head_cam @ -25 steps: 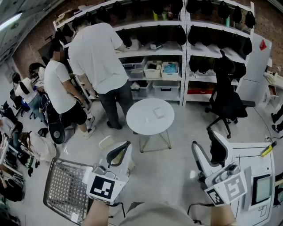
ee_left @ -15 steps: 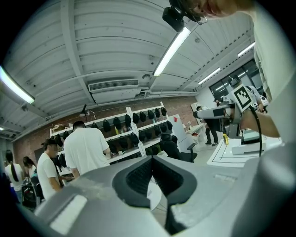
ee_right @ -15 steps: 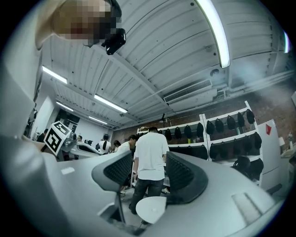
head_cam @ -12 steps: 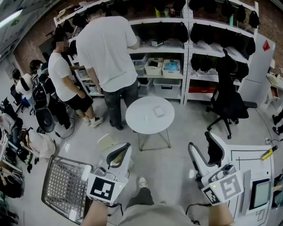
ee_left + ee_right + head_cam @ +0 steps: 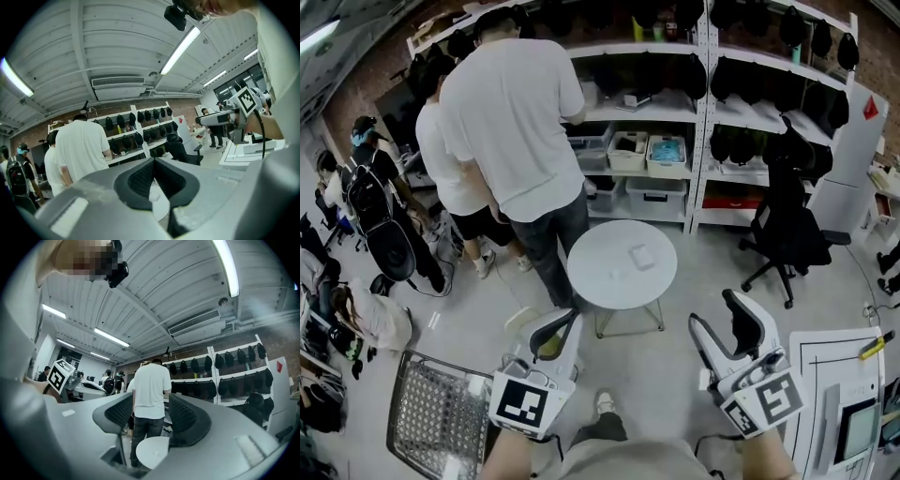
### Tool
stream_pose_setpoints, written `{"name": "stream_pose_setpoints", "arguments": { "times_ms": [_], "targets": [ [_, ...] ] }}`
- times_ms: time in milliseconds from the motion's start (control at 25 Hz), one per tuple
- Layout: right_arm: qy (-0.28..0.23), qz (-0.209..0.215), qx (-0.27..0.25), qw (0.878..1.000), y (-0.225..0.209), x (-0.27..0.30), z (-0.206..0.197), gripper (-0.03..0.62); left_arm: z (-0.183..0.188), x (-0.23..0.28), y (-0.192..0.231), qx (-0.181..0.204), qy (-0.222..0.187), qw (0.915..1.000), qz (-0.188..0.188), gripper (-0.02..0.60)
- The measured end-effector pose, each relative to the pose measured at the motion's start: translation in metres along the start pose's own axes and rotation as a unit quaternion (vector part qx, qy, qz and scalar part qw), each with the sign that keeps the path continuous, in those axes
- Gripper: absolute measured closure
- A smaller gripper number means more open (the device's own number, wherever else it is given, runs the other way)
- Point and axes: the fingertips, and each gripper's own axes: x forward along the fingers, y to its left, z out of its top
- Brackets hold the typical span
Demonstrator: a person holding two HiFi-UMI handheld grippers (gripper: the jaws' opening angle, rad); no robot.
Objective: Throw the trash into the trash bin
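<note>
A round white table (image 5: 600,248) stands ahead, with a small white crumpled piece (image 5: 639,255) and a tinier white scrap (image 5: 614,276) on top. A wire-mesh bin (image 5: 431,412) sits on the floor at lower left. My left gripper (image 5: 567,319) is level, short of the table's near edge and beside the bin; its pads meet at the tip and nothing shows between them (image 5: 153,163). My right gripper (image 5: 712,314) hovers to the right of the table. Its jaws stand well apart with nothing between them (image 5: 151,404).
A person in a white T-shirt (image 5: 520,122) stands against the table's far left side, and a second person (image 5: 455,178) is behind. Shelving with bins (image 5: 666,155) lines the back. A black office chair (image 5: 792,225) is at right. A white desk (image 5: 834,375) lies at the lower right.
Both grippers have moved forward toward the round table. The person in the white T-shirt has stepped closer to it. The right jaws stand slightly wider.
</note>
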Motion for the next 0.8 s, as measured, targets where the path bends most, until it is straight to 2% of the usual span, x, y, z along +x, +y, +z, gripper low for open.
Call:
{"name": "stream_pose_setpoints", "arguments": {
  "times_ms": [320,520,800],
  "targets": [
    [-0.003,-0.006,-0.004,1.0,-0.01,0.102,-0.006,0.349,-0.015,0.048,0.095,0.0,-0.006,1.0,0.005,0.579],
    [-0.011,-0.01,-0.003,1.0,-0.011,0.165,-0.012,0.345,-0.032,0.082,0.154,-0.004,-0.005,1.0,-0.004,0.58],
    [0.008,-0.017,-0.009,1.0,-0.011,0.23,-0.039,0.344,-0.054,0.115,0.205,0.011,-0.009,0.9998,-0.015,0.58]
  ]
}}
